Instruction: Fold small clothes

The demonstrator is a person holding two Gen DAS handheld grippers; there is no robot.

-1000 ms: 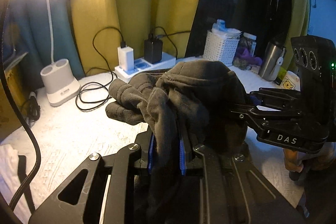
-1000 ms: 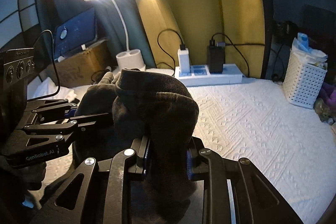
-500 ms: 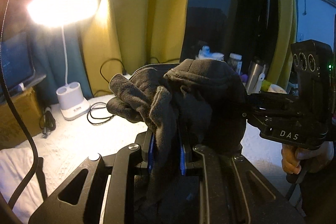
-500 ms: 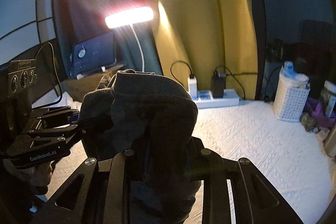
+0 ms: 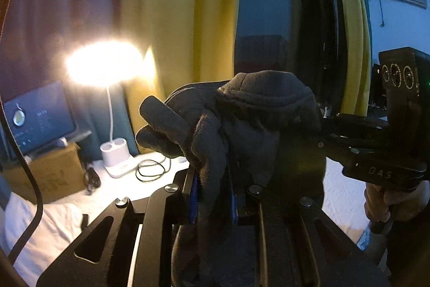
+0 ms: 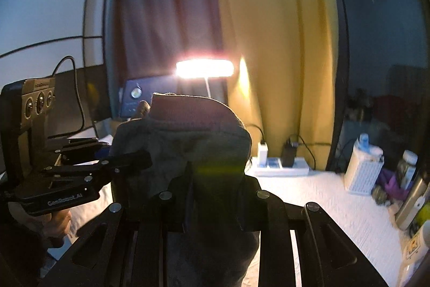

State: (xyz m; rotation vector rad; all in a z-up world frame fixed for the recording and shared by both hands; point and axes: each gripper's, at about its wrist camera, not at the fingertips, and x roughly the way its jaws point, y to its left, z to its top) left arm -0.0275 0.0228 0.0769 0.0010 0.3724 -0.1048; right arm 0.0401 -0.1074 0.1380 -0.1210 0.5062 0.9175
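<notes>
A dark grey fleece glove [image 5: 258, 109] hangs in the air between both grippers, bunched, with its fingers sticking out to the left. My left gripper [image 5: 212, 195] is shut on a fold of it near the blue pads. From the right, my right gripper [image 5: 329, 136] bites into the glove's cuff side, held by a hand [image 5: 387, 201]. In the right wrist view the glove [image 6: 188, 136] fills the middle and my right gripper [image 6: 215, 195] is shut on its lower part. There my left gripper [image 6: 131, 160] reaches in from the left and pinches the glove's edge.
Below lies a white textured cover [image 6: 336, 206]. A lit desk lamp [image 5: 104, 63] with a white base [image 5: 118, 160] and a cardboard box [image 5: 45, 174] stand at the left. A power strip [image 6: 279, 166], a white basket [image 6: 362, 171] and a steel bottle [image 6: 411, 201] line the back right.
Both grippers have risen together with the glove still held between them. The white cover and the lamp have sunk lower in both views.
</notes>
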